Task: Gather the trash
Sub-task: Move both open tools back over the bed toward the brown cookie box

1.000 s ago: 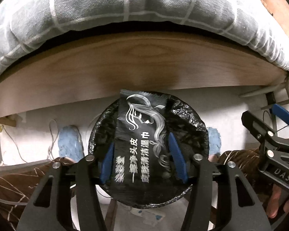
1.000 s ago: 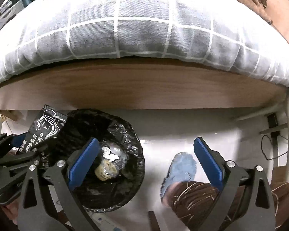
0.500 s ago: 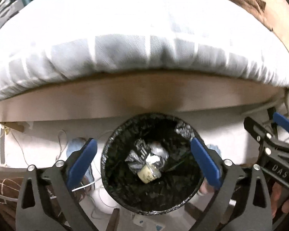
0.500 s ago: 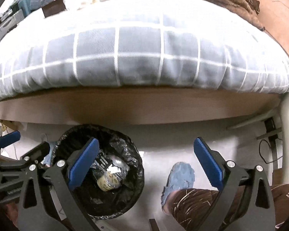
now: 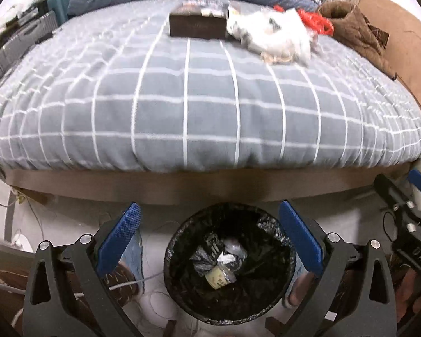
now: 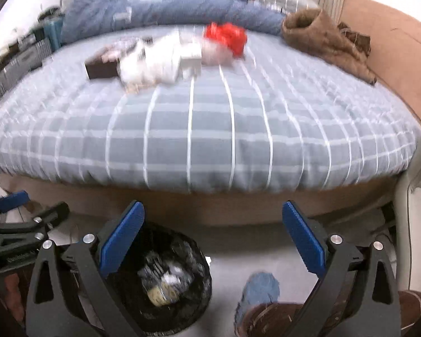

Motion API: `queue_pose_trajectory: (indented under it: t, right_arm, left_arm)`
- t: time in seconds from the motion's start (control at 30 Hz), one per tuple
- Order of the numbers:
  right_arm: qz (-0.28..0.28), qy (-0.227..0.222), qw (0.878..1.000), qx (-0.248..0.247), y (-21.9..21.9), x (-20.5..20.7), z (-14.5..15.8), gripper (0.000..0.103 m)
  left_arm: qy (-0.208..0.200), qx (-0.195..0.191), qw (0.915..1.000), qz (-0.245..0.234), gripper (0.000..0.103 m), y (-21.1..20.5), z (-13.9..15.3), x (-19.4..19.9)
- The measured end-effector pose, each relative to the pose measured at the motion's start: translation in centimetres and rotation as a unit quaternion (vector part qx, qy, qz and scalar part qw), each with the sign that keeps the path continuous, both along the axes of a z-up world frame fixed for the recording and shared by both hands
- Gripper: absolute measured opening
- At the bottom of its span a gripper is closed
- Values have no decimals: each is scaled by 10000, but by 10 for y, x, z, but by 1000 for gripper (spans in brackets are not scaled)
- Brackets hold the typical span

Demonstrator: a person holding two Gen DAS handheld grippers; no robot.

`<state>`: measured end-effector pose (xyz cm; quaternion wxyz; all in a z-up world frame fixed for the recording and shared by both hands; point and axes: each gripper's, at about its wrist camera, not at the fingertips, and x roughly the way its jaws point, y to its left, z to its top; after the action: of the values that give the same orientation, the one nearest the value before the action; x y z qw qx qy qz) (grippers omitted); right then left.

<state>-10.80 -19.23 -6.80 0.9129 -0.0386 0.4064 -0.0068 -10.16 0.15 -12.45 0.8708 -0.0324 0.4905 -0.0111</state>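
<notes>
Black foil wipes packet [image 5: 210, 248] lies inside round black-lined trash bin [image 5: 179, 289], among crumpled wrappers, below and between left gripper [image 5: 209, 230] pads, untouched. Left jaws just opened, wide, empty. Right gripper [image 6: 213, 227] wide open, empty, bin under its left pad.

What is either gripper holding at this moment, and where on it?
Nothing. The left gripper and right gripper both stand open and empty; the black packet lies in the bin.
</notes>
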Motion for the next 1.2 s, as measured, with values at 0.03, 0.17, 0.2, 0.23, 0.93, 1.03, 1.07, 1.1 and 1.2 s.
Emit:
queue_pose_trajectory:
  t: [0.03, 0.17, 0.2, 0.23, 0.93, 1.03, 1.07, 1.1, 1.2]
  right_arm:
    - [31, -92, 10000, 8, 1, 0, 5, 95]
    - [206, -407, 9990, 19, 6, 2, 26, 95]
    - [233, -442, 9987, 47, 6, 4, 30, 95]
    - [249, -485, 9985, 72, 7, 6, 33, 95]
    - [319, -957, 9949, 66, 12, 66, 61, 95]
    - [364, -967, 9946, 45, 17, 78, 62, 95]
    - [380, -976, 9945, 45, 19, 83, 62, 95]
    - [391, -977, 9944, 33, 21, 88, 62, 95]
    - [433, -954, 9945, 4, 26, 106, 59, 95]
  left_arm:
    - [-58, -10, 10000, 9, 97, 1, 5, 0]
    - [-235, -37, 9997, 64, 97, 4, 23, 3]
    - [-293, -28, 9995, 82, 97, 6, 27, 4]
    - [-350, 15, 9993, 107, 97, 7, 31, 6]
    - [-826, 119, 9958, 388, 97, 38, 76, 84]
    - [-807, 51, 9959, 398, 97, 43, 79, 101]
    - [-794, 56, 9961, 386, 97, 44, 79, 107]
    - [-788, 77, 9962, 366, 97, 44, 79, 113]
    - [-825, 203, 9959, 305, 97, 44, 80, 136]
